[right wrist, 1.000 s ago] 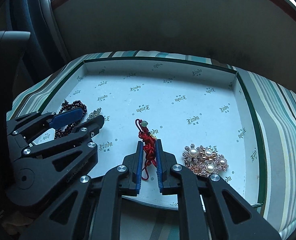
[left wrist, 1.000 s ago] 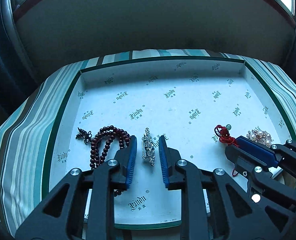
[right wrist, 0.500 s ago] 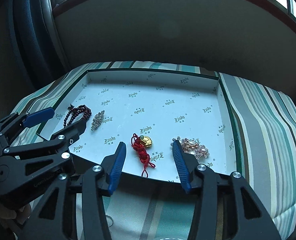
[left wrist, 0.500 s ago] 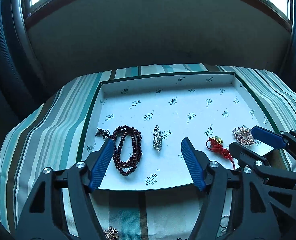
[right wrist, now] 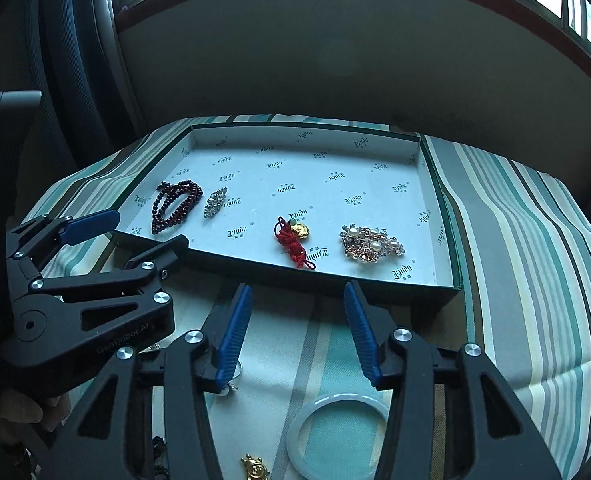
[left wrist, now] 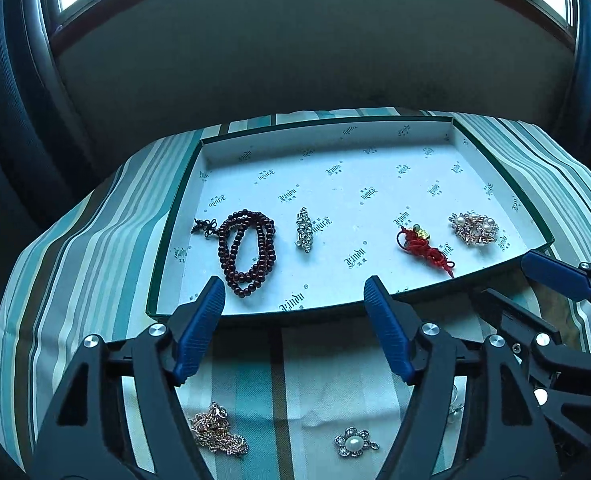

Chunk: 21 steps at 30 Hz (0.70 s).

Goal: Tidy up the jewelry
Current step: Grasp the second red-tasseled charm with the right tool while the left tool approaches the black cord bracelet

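Four pieces already lie in a row in the shallow box (left wrist: 495, 184) at mid-frame: a dark bead string (left wrist: 247, 252) at left, a small sparkly brooch (left wrist: 304, 229), a red knotted charm (left wrist: 423, 250) and a pearl brooch (left wrist: 473, 228) at right. Several more wait on the striped cloth (left wrist: 95, 240) in front of it: a pinkish chain (left wrist: 215, 432) and a pearl flower pin (left wrist: 353, 443) at the bottom of the left view, a pale bangle (right wrist: 337, 428) and a gold trinket (right wrist: 255, 470) at the bottom of the right view. Both the left gripper (left wrist: 295, 292) and the right gripper (right wrist: 297, 294) hang over this cloth with jaws spread and empty, so I judge the job roughly half done.
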Tool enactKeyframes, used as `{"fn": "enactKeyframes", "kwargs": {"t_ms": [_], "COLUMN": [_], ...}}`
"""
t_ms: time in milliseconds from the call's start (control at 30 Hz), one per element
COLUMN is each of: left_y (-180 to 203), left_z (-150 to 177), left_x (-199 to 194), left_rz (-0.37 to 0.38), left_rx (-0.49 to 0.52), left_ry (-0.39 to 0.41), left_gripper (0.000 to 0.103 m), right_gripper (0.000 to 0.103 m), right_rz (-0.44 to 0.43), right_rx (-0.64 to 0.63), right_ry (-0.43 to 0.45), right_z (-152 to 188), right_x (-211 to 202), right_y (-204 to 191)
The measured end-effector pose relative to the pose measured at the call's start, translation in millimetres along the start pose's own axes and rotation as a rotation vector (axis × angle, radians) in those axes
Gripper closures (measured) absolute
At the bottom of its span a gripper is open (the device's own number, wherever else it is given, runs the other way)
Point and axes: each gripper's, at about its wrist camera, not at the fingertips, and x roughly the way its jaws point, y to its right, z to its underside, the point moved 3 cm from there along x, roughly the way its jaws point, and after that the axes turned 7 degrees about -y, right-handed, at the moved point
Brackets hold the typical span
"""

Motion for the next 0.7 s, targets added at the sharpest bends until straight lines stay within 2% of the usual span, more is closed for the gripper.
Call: {"fn": "enactKeyframes", "kwargs": {"t_ms": [67, 233, 433, 600, 700], "left_y": [1.1, -1.7, -13.6, -19.0, -21.2], "left_z": [8.6, 31.1, 57.0, 79.1, 91.1], "left_x": [-8.6, -27.2, -45.6, -52.9, -54.5], "left_rz": [-0.012, -0.046, -0.073, -0.098, -0.111], "left_rx": [0.004, 0.006, -0.046, -0.049, -0.046], "left_ry": [0.009, 0.004, -0.005, -0.026, -0.041], "left_gripper": [0.022, 0.019, 0.018, 0.018, 0.019], "right_gripper": [0.054, 0.054, 0.056, 0.059, 0.064], "right_rz": [-0.001, 0.005, 0.007, -0.009, -0.011], "right_rx": [-0.002, -0.007, -0.015, -0.028, -0.038], "right_ry": [-0.005, -0.013, -0.048, -0.088, -0.110], "right_z": [9.5, 36.2, 70.3, 90.4, 97.2], "right_x": [-7.8, -29.2, -38.8, -34.8, -28.2], "right_y": [-1.2, -5.1, -11.5, -20.7, -24.1]}}
